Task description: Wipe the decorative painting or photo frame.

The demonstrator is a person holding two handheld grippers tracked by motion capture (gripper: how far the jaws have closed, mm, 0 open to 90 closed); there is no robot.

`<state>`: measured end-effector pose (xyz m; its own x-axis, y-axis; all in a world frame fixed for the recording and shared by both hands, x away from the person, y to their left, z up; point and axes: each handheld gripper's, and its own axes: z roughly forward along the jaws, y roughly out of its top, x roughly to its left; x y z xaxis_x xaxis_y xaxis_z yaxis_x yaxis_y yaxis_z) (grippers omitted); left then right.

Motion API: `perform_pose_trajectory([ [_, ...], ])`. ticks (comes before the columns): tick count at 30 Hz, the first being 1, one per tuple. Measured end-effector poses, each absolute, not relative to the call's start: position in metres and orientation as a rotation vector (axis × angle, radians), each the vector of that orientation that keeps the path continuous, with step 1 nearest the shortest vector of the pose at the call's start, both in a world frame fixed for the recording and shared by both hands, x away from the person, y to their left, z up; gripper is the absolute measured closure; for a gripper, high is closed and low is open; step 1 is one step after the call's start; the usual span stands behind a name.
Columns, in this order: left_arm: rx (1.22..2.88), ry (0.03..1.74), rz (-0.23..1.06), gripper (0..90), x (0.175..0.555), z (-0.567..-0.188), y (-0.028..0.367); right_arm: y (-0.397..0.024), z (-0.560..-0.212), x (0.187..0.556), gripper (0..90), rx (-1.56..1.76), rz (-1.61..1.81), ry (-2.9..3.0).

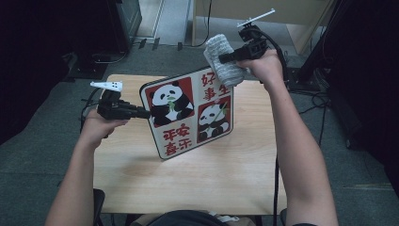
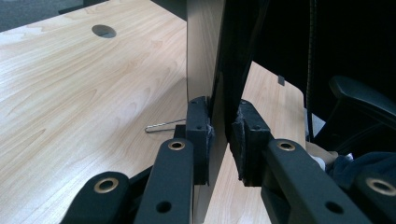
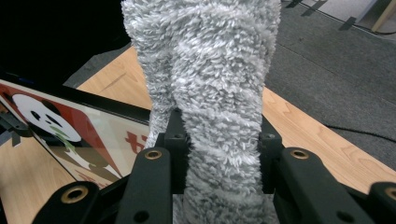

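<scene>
Wiping step in hand; left claw (image 1: pixel 141 112) pinches the panda board (image 1: pixel 188 113) upright on the tabletop (image 1: pixel 235 169); right claw (image 1: pixel 225 59) grips the cloth (image 1: pixel 223 59) at its top corner; next, I judge, drag it down the face.

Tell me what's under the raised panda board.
The panda board is held tilted above the wooden table by the left gripper. Bare wood and a thin metal wire show beneath. The tabletop behind its face is hidden.

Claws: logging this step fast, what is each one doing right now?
Left claw: closed on the edge of the panda picture, held tilted above the table.
Right claw: closed on the grey cloth.
</scene>
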<state>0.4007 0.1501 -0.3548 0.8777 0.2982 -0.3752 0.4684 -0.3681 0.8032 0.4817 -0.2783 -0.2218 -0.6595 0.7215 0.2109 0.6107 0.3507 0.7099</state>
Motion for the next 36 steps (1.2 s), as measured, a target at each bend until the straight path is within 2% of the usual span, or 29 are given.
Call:
perform_pose_trajectory([
  [36, 1.969, 0.569, -0.200, 78.3, 0.402, -0.356, 0.151, -0.317, -0.236, 0.482, 68.6, 1.337, 1.132, 2.389],
])
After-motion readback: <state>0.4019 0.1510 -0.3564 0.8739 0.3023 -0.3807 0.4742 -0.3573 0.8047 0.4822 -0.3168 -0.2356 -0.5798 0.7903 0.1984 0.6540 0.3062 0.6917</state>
